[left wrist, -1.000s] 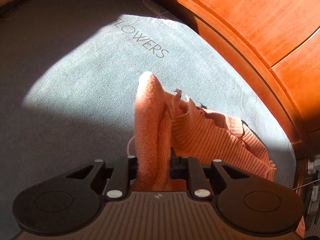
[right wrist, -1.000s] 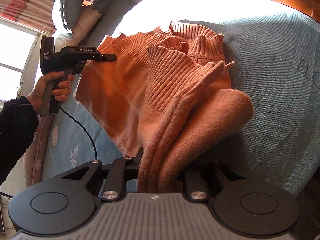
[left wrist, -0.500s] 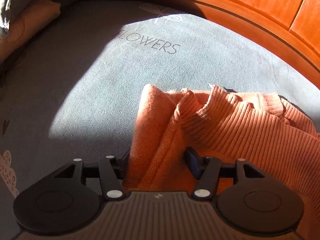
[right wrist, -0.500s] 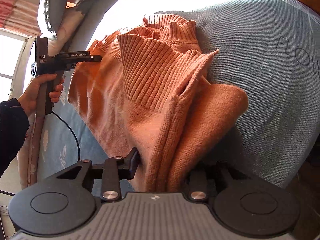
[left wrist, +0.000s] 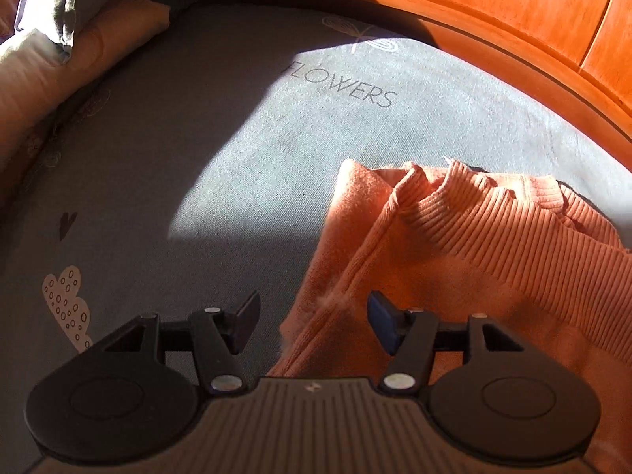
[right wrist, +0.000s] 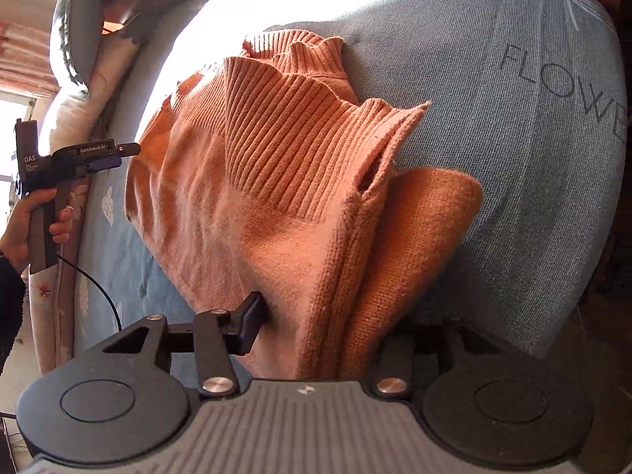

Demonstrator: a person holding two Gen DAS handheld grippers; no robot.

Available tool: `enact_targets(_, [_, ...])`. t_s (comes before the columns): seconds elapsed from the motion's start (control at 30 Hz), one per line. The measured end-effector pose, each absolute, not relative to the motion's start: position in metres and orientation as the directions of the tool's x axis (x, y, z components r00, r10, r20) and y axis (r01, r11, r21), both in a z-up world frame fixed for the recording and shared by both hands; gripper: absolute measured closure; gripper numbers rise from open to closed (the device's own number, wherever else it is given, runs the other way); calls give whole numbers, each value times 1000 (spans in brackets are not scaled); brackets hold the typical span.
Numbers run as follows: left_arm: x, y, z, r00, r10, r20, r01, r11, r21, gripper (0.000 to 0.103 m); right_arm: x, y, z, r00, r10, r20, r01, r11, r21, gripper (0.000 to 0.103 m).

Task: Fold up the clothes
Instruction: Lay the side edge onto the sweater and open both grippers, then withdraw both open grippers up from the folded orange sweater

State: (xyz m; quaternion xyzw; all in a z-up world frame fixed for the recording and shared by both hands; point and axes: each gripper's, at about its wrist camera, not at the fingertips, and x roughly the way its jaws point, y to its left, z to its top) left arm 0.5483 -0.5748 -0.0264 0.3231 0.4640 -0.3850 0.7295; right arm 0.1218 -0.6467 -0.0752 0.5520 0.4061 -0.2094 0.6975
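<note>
Straddling the near edge of the orange sweater (left wrist: 454, 276), left gripper (left wrist: 314, 326) stands spread, pinching nothing. Right gripper (right wrist: 316, 324) likewise spread, knit bunched between its fingers. Sweater lies doubled over on the bed (left wrist: 237, 150), ribbed hem on top, layers uneven. Judgement: one fold laid; squaring and further folds remain. Headboard (left wrist: 513, 12) beyond.

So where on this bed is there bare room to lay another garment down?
Bare sheet lies left of the orange sweater, from the pillows to the "FLOWERS" print. A narrower strip runs between sweater and wooden headboard. The sweater's side is crowded.
</note>
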Motion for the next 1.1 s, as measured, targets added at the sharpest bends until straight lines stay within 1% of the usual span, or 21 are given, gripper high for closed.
enact_targets(0.1, [534, -540, -11, 258, -301, -918, 848, 526, 66, 42, 111, -648, -79, 603, 150, -784, 741, 259, 620, 50])
enact_targets(0.2, [503, -505, -4, 199, -347, -916, 851, 525, -14, 39, 99, -647, -83, 644, 131, -753, 725, 210, 656, 48])
enact_targets(0.3, [459, -478, -6, 120, -375, -919, 868, 488, -86, 39, 87, -647, -86, 683, 110, -722, 704, 161, 691, 42])
enact_targets(0.37, [434, -473, -12, 59, -396, -916, 878, 457, -142, 39, 78, -647, -88, 708, 95, -700, 689, 128, 714, 40])
enact_targets(0.43, [410, -469, -17, -4, -417, -909, 884, 424, -198, 39, 70, -647, -91, 731, 79, -678, 671, 96, 735, 32])
enact_targets(0.47, [398, -467, -20, -35, -426, -904, 885, 407, -226, 39, 63, -647, -95, 762, 65, -645, 642, 55, 765, 31])
enact_targets(0.53, [374, -464, -25, -97, -442, -892, 884, 373, -281, 39, 44, -648, -107, 844, 17, -536, 536, -64, 842, 28])
enact_targets(0.6, [358, -466, -30, -157, -468, -870, 867, 356, -348, 39, 28, -649, -124, 892, -44, -449, 437, -164, 884, 25])
enact_targets(0.67, [345, -472, -33, -202, -492, -847, 867, 312, -388, 39, 11, -649, -145, 908, -119, -403, 361, -266, 894, 25])
enact_targets(0.8, [324, -487, -39, -242, -497, -833, 886, 236, -399, 39, -9, -644, -177, 915, -216, -340, 235, -399, 886, 25])
enact_targets(1.0, [302, -504, -49, -299, -475, -828, 894, 164, -417, 40, -3, -655, -196, 938, -275, -212, 70, -449, 891, 24])
enact_targets(1.03, [300, -506, -50, -303, -471, -829, 893, 163, -420, 40, 0, -659, -196, 939, -285, -194, 49, -445, 894, 22])
enact_targets(1.1, [298, -510, -52, -309, -462, -831, 893, 160, -421, 40, 6, -668, -196, 934, -304, -187, 31, -451, 892, 20])
